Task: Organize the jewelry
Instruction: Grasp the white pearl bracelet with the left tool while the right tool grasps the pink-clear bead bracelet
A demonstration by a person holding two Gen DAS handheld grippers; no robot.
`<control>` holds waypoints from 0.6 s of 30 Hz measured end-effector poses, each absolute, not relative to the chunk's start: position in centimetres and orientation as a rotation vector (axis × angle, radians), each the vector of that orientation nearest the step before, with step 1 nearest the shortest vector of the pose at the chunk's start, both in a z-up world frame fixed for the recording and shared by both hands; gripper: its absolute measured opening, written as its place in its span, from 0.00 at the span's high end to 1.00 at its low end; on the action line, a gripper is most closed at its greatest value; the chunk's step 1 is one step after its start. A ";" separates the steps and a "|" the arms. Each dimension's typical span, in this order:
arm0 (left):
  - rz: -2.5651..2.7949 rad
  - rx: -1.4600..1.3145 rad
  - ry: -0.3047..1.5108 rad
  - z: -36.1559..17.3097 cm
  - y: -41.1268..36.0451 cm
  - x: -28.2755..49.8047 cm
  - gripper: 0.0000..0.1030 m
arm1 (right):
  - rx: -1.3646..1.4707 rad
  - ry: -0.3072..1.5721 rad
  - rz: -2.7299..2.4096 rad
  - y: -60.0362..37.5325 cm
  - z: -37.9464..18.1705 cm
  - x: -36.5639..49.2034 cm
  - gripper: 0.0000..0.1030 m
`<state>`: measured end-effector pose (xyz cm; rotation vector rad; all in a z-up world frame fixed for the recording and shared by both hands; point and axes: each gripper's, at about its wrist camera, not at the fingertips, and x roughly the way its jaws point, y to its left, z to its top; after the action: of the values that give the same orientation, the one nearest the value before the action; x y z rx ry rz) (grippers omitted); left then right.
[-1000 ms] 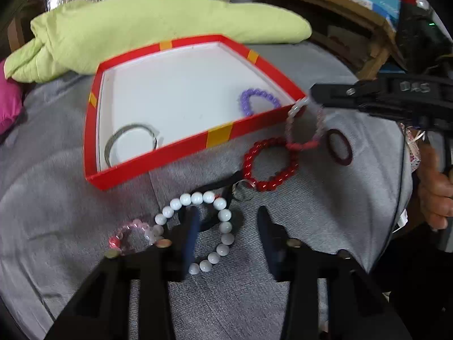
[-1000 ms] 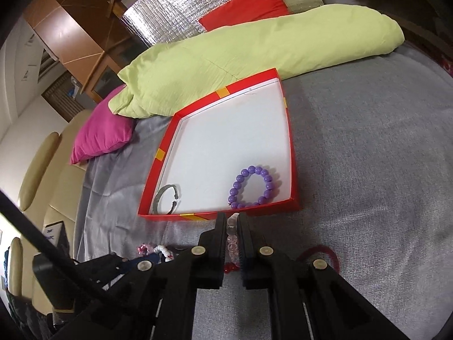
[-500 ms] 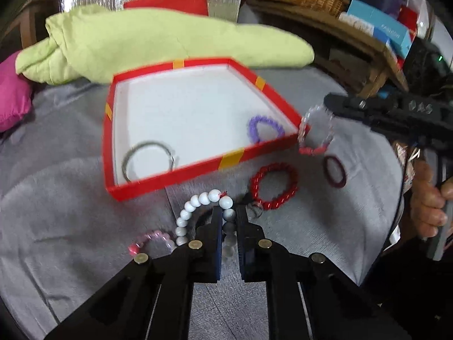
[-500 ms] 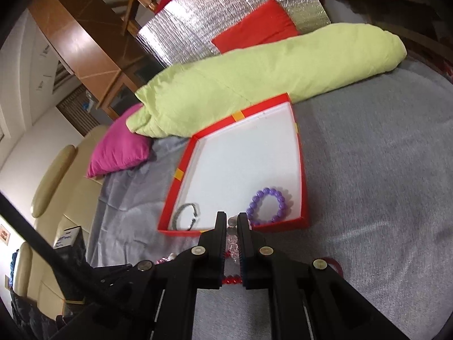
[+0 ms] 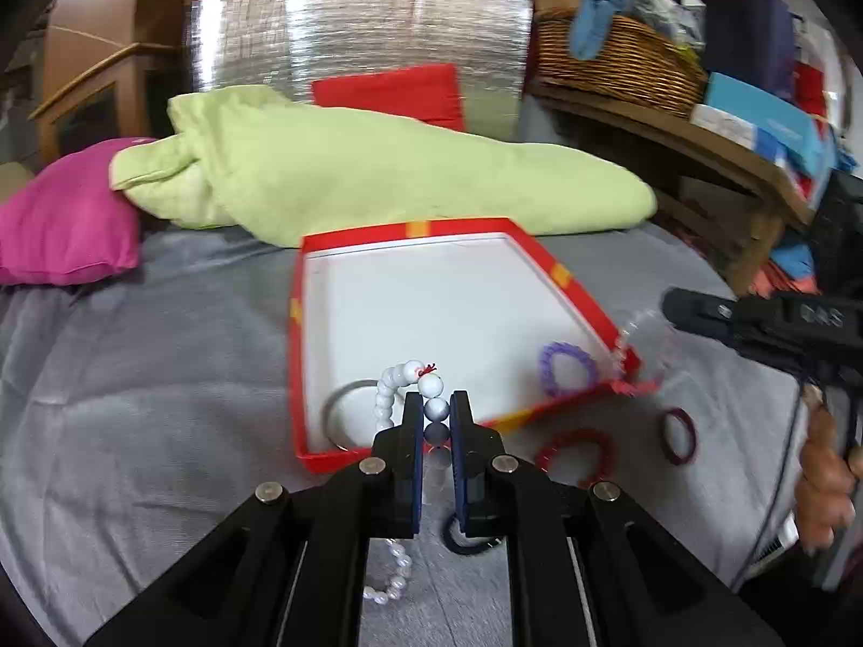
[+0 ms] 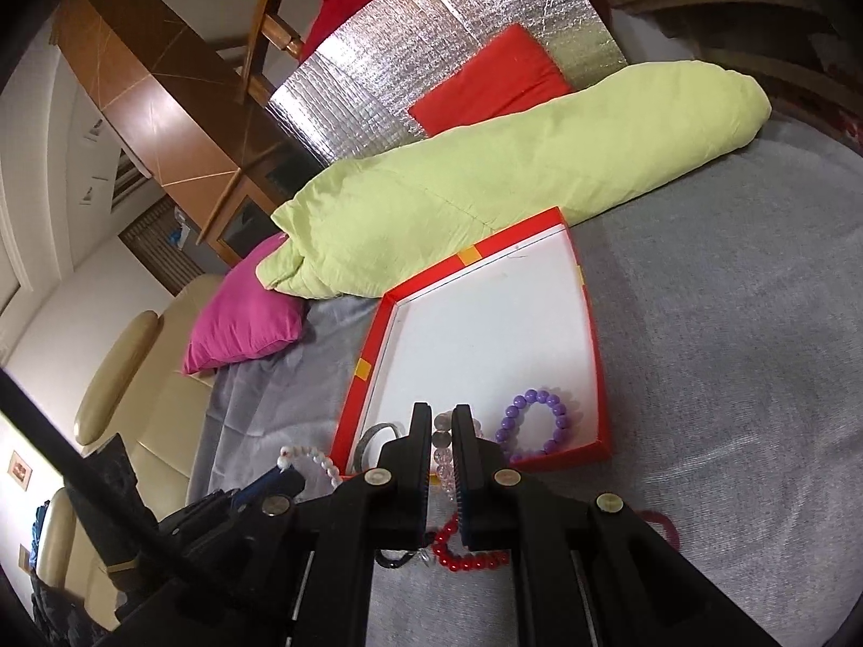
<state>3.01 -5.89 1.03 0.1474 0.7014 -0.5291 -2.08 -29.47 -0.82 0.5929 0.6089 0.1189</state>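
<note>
My left gripper [image 5: 436,404] is shut on a white bead bracelet [image 5: 389,384], which hangs lifted over the near rim of the red box [image 5: 582,291]. Inside the box lie a purple bracelet [image 5: 567,369] and a silver bangle [image 5: 337,404]. My right gripper [image 6: 442,415] is shut on a clear bead bracelet [image 6: 443,438] at the box's near edge [image 6: 561,455]; in the left wrist view that bracelet [image 5: 628,348] dangles blurred at the box's right corner. On the grey cloth lie a red bead bracelet [image 5: 577,455], a dark red ring [image 5: 678,435] and a black hair tie [image 5: 468,542].
A pale pink bead bracelet [image 5: 389,574] lies on the cloth under my left gripper. A green pillow [image 5: 377,178] and a pink cushion [image 5: 64,215] lie behind the box. A wooden shelf with a wicker basket [image 5: 609,54] stands at the back right. A hand [image 5: 825,480] holds the right gripper.
My left gripper shut on the white bead bracelet and raised it off the cloth toward the box. The right gripper stayed shut on the clear bracelet and tilted up slightly.
</note>
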 end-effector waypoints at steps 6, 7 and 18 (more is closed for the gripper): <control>-0.378 0.170 0.692 1.0 -5.8 3.9 0.90 | 0.594 0.612 0.134 -28.4 -0.8 -1.4 0.92; -0.347 0.183 0.682 1.0 -5.8 4.0 0.90 | 0.594 0.612 0.136 -28.3 -0.9 -1.4 0.92; -0.252 0.212 0.665 1.0 -5.9 5.2 0.90 | 0.581 0.614 0.156 -26.7 -1.0 0.3 0.92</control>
<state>5.24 -5.94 0.98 0.2117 0.6647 -0.2520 0.33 -26.66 -1.03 0.5815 0.6144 0.1560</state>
